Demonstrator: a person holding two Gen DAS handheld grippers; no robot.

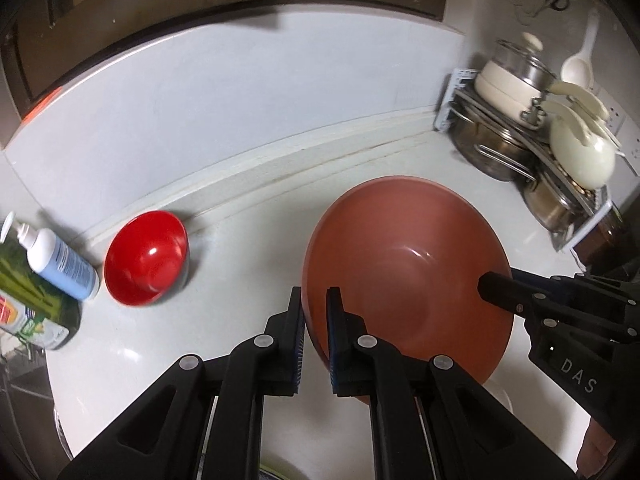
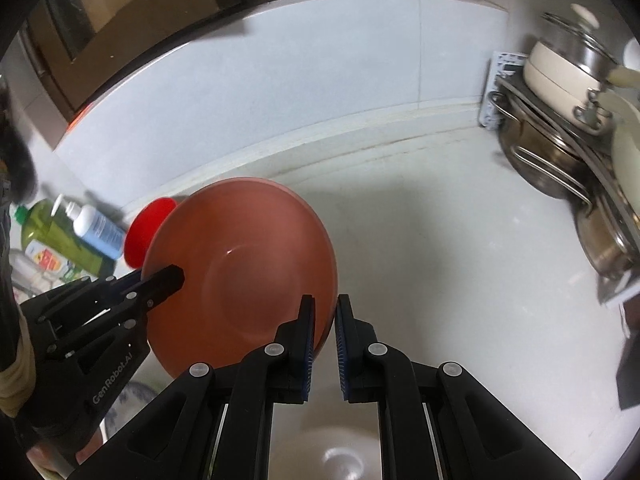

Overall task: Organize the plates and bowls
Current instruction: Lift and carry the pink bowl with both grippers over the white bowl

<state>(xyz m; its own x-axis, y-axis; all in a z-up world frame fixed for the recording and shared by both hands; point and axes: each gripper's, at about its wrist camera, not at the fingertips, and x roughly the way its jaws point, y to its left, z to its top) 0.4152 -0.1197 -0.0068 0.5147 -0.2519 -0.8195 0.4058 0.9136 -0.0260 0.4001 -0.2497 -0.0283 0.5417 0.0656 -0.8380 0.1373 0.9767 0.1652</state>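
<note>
Left wrist: left hand-held gripper [image 1: 316, 322], right hand-held gripper [image 2: 325, 326] both pinching brown plate [image 1: 408, 268] rim; red bowl [image 1: 146, 258] empty.

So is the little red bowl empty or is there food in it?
Empty. The red bowl sits upright on the counter, and its shiny inside shows only reflections.

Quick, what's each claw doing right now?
Left gripper: shut on the brown plate's left rim.
Right gripper: shut on the same plate's right rim.
</note>
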